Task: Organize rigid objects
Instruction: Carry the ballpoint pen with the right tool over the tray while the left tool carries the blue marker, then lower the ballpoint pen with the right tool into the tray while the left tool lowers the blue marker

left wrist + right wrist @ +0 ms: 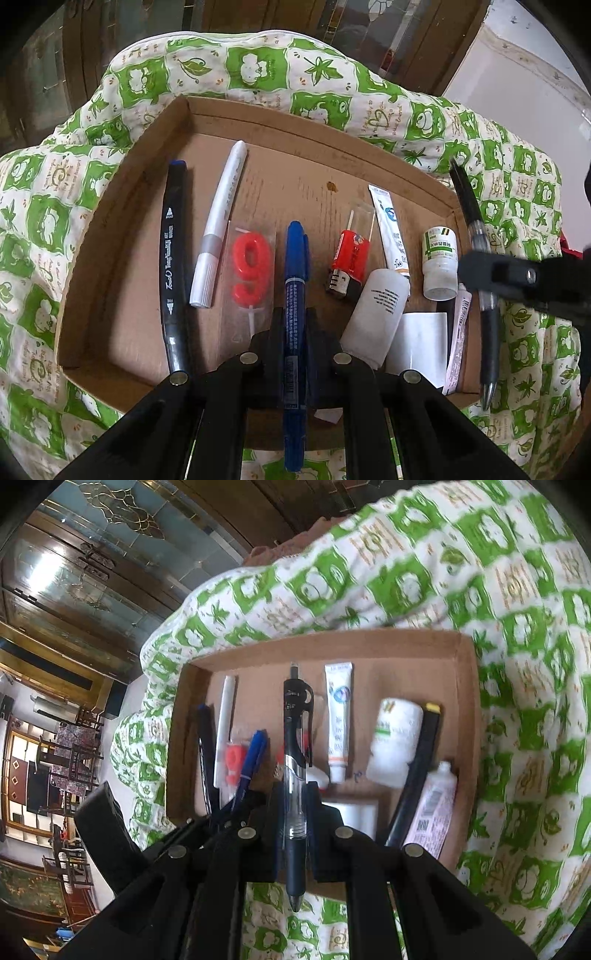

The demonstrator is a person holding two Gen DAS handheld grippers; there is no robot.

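Cardboard tray [122, 206] sits on a green-and-white patterned quilt [48, 206] in the left wrist view, shallow-walled and open-topped. Lying in it from left to right are a black double-ended marker [171, 266], a white marker [221, 221], a red number-nine candle [251, 266] in clear wrap, a red-and-black battery [349, 264], a white ointment tube [391, 232], a translucent white bottle [375, 317] on its side, a small white pill bottle [439, 264] with a green label, and a white card [421, 343]. The left gripper [294, 332] is clamped on a blue marker [295, 295], which runs lengthwise between the pads with its cap pointing over the tray floor. At the right edge, the right gripper [480, 271] holds a black gel pen [476, 258] crosswise above the tray's right wall.

From the right wrist view, the same tray [469, 701] appears with the ointment tube [339, 720], the pill bottle [397, 738], a long black stick-like item [417, 775] and a pinkish tube [432, 812] against the right wall. The right gripper [295, 812] is closed on the gel pen [295, 775], clear-barrelled with a black grip and clip, its tip pointing back toward the camera, over the tray's near edge. The blue marker [251, 764] and left gripper show at the lower left.
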